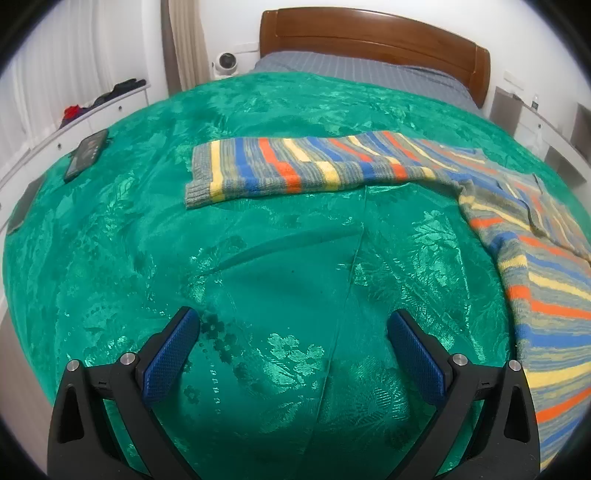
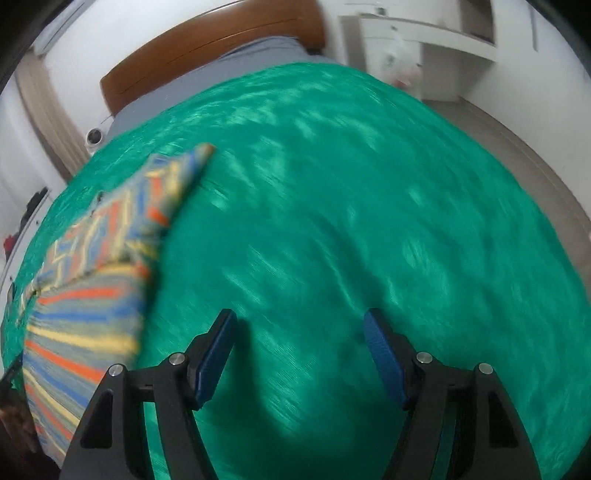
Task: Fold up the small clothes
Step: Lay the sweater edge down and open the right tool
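Left wrist: left hand-held gripper [image 1: 293, 328] released | right hand-held gripper [image 2: 300, 334] released, blurred | striped sweater [image 1: 295, 166] apart

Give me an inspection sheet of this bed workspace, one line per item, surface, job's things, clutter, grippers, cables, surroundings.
Surface: green patterned bedspread over the bed, creased down the middle.
Job's things: striped knit sweater lying on the spread, one sleeve stretched out flat to the left in the left wrist view.
Clutter: dark remote-like device at the spread's left edge.
Grippers: left gripper open, nothing between its pads; right gripper open over bare spread, its view motion-blurred.
Cables: nothing seen.
Surroundings: wooden headboard, grey pillow area, small white camera, white shelf with clothes, curtains.
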{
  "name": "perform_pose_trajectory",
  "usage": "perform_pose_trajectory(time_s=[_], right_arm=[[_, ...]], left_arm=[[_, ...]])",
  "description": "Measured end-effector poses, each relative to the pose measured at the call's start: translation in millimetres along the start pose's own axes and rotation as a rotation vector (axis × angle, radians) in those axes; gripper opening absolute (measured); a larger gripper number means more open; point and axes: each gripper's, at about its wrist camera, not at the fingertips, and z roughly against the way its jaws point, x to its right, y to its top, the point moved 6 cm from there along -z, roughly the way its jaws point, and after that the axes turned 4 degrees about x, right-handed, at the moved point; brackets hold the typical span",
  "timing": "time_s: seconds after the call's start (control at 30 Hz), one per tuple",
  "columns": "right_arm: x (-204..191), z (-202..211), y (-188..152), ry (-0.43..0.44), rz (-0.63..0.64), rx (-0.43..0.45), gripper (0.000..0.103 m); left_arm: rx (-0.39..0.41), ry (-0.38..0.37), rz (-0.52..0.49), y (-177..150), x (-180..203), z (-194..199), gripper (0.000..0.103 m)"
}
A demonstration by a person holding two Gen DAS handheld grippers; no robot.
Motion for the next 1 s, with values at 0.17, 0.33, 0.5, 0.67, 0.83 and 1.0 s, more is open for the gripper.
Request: perform_pose_trajectory(time_s=[0.17,0.33,0.5,0.67,0.83,1.0], right_arm=[[-1.8,6.4,-7.4,0.009,0.048,0.107,0.076],[-16.0,-7.0,-11.4,0.008,0.101,0.155,0.085],[-8.5,-3.6,-14.9,0.029,0.087,0.164,0.086],[-8.2,-3.0,-15.9,0.028,0.091,0.169,0.086],[-7.1,-0.1,-17.6,0.02,0.098,0.17,0.086],[-8.6,-1.5,-17.6,0.012,0.104,0.169,0.086]], left_arm=[[0.003,0.008,-0.015,-2.3,2.1,0.8,0.103],[0.005,0.016,-0.026,-4.2,4.1,1.1,0.103],[0.009,0.03,-0.039,-6.4,6.9,-0.5,0.103],[0.01,0.03,-0.038,-7.6,7.9,-1.1,0.103],[0.012,0.034,-0.041,-7.6,7.7,-1.4,0.103],[0.012,0.034,-0.041,-7.8,7.9,-1.6,0.103]])
